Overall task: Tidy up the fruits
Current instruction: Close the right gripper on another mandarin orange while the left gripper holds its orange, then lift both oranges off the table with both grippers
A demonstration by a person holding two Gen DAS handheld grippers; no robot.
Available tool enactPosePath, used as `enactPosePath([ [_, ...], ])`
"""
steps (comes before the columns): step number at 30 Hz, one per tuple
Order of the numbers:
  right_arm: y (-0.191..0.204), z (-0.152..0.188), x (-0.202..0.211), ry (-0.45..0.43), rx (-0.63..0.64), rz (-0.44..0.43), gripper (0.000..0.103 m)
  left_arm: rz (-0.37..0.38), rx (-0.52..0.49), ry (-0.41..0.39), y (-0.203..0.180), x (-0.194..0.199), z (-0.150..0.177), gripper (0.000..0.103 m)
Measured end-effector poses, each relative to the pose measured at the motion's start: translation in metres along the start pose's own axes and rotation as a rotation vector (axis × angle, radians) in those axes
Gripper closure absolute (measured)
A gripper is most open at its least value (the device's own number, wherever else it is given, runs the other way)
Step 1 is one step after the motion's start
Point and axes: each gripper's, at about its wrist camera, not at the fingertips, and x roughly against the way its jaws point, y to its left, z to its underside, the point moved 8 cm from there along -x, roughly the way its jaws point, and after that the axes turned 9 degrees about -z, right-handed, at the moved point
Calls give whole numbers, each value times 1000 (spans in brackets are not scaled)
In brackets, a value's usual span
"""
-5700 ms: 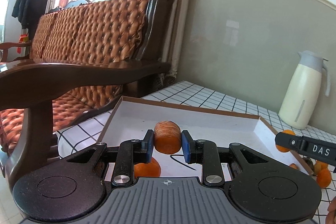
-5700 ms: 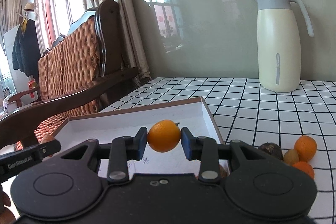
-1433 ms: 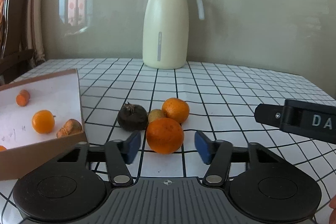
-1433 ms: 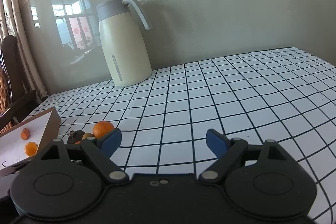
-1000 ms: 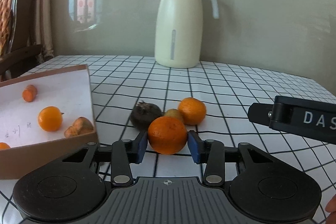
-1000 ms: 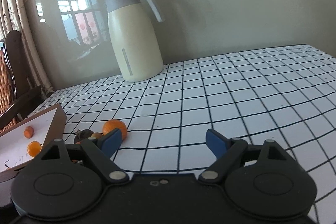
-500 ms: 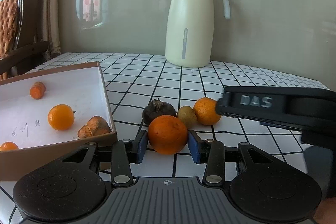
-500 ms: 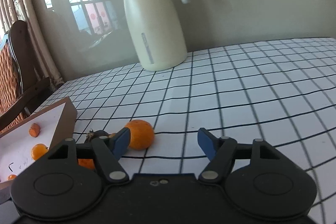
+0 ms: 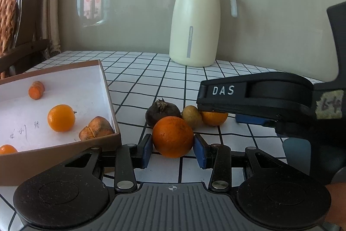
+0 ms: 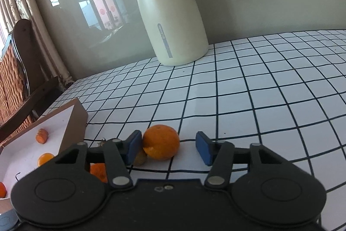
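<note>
The far orange (image 10: pixel 161 142) sits on the table (image 10: pixel 248 101) between the closing jaws of the right gripper (image 10: pixel 168 149), off-centre against the left pad; the left gripper (image 9: pixel 172 151) clamps the near orange (image 9: pixel 172 136) beside the box (image 9: pixel 108 92).

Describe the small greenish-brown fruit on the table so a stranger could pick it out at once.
Start at the cream jug on the checked table, then come forward to the fruit cluster beside the cardboard box. The kiwi-like fruit sits between the dark fruit and an orange: the smallest there, dull and greenish-brown.
</note>
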Motion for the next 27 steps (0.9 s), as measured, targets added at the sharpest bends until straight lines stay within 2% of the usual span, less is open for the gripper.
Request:
enactPosePath([
  [3, 6, 0, -1, 1, 17, -14, 73, 0, -4, -1, 0, 0, 0, 61],
  [5, 7, 0, 0, -1, 23, -17, 74, 0, -7, -2, 0, 0, 0, 61],
  [20, -10, 14, 45, 14, 81, 75, 73, -1, 25, 8, 1, -1, 0, 60],
  [27, -12, 16, 43, 11, 39, 58, 70, -5, 5, 4, -3, -1, 0, 60],
])
